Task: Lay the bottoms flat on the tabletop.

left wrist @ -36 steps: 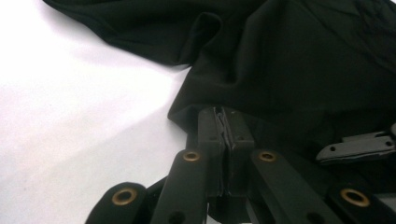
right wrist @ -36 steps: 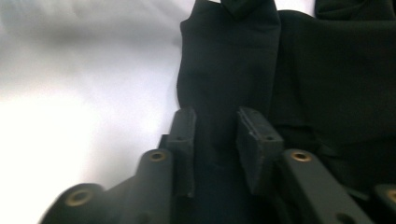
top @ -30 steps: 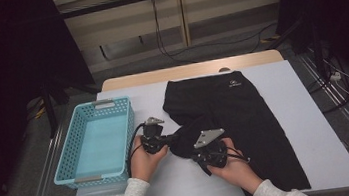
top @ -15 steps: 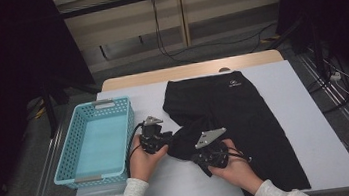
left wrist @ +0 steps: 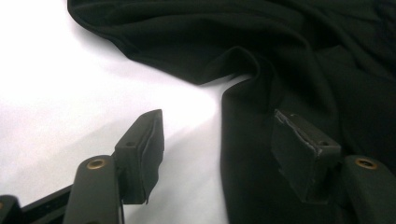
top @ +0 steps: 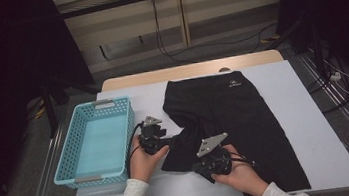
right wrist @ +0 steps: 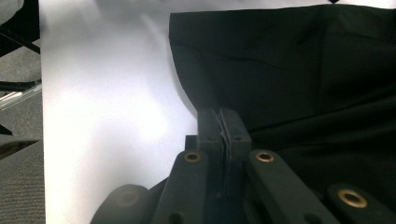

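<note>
Just opened: left gripper [top: 171, 139], now off the black shorts [top: 238, 120], palm under it. Right gripper [top: 205, 167] clamped shut on the hem at 6 o'clock. Shorts spread flat, rumpled, on white table [top: 310, 111].

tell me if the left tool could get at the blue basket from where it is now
Probably yes: the left tool stands open at the shorts' edge, and the blue basket sits just to its other side with bare table between.

High view looks down and forward over the table [top: 317, 126]. Both gripper views sit low and close, sharing the black garment [left wrist: 299, 51] and white tabletop.
</note>
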`<action>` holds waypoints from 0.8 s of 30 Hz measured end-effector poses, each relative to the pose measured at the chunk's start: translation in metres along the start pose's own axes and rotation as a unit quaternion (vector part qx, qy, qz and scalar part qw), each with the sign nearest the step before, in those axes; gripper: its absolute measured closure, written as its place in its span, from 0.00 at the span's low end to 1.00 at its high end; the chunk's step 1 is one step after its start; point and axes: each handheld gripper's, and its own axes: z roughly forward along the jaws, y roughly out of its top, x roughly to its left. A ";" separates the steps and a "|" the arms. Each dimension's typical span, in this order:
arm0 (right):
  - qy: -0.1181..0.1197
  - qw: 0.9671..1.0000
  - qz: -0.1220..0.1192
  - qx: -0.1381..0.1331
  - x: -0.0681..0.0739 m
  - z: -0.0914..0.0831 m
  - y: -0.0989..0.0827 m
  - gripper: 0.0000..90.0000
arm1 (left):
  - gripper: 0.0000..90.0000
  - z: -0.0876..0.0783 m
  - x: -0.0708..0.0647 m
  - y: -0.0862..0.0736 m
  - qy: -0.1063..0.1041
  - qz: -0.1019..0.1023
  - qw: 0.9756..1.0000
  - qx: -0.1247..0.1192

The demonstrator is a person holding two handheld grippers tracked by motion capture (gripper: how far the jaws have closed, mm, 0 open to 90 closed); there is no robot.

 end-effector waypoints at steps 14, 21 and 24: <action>0.001 1.000 -0.003 0.002 0.000 0.000 0.000 0.99 | 0.53 0.020 -0.005 0.001 0.018 0.059 0.998 0.013; 0.002 1.000 -0.001 0.001 0.000 0.000 0.000 0.99 | 0.74 0.021 -0.012 0.002 0.002 0.059 0.998 0.023; 0.001 1.000 -0.001 0.002 0.000 0.000 0.000 0.99 | 0.81 0.020 -0.012 0.002 -0.005 0.056 0.998 0.027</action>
